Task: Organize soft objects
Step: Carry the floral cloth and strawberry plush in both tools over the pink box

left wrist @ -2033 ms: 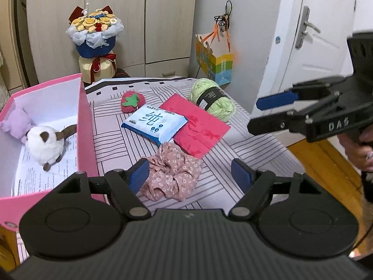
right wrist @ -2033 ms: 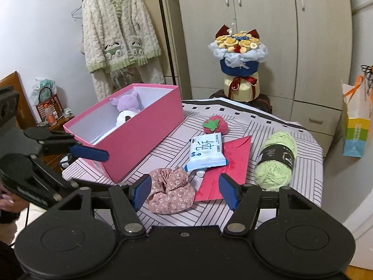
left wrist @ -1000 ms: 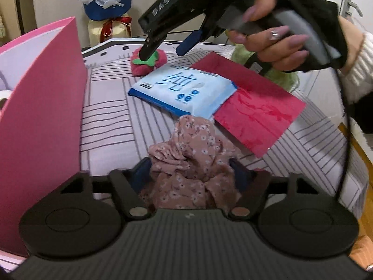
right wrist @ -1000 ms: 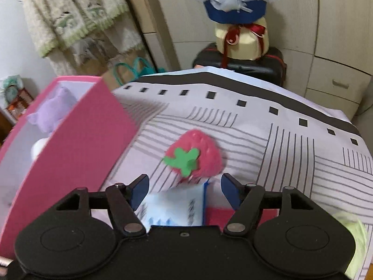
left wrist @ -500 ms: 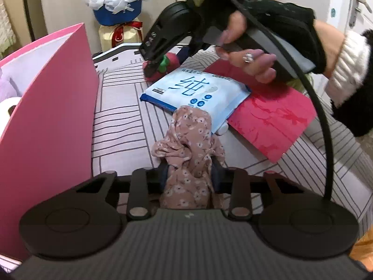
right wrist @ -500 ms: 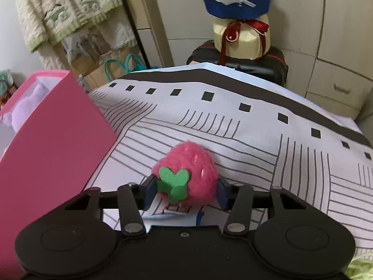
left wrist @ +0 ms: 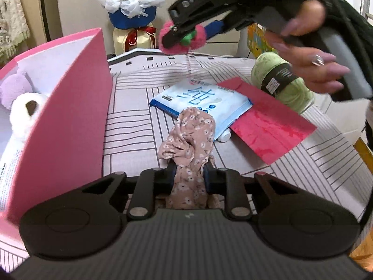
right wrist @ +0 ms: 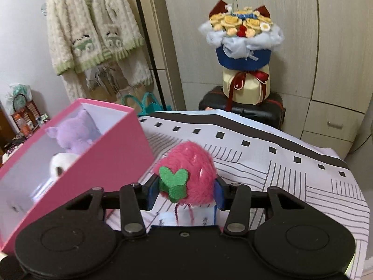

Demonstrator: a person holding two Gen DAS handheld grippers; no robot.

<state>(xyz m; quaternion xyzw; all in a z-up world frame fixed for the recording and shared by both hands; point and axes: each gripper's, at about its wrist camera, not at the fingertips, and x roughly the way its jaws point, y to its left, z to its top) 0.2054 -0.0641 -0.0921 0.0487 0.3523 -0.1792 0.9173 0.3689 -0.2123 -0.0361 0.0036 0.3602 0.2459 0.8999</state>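
My left gripper (left wrist: 189, 172) is shut on a pink floral scrunchie (left wrist: 188, 140) and holds it above the striped table. My right gripper (right wrist: 184, 192) is shut on a fluffy pink strawberry (right wrist: 186, 172) with a green leaf, lifted above the table; it also shows in the left wrist view (left wrist: 183, 37). The pink box (left wrist: 77, 107) stands at the left, with a purple plush (right wrist: 74, 135) and a white plush (left wrist: 23, 114) inside. The box also shows in the right wrist view (right wrist: 100, 163).
On the table lie a blue-white wipes pack (left wrist: 200, 100), a red envelope (left wrist: 268, 126) and a green yarn ball (left wrist: 282, 81). A flower bouquet (right wrist: 244, 53) stands on a black case behind the table. A cardigan (right wrist: 93, 35) hangs at the left.
Both grippers have closed on their objects and lifted them: the left holds the scrunchie off the table, the right has raised the strawberry up and toward the pink box.
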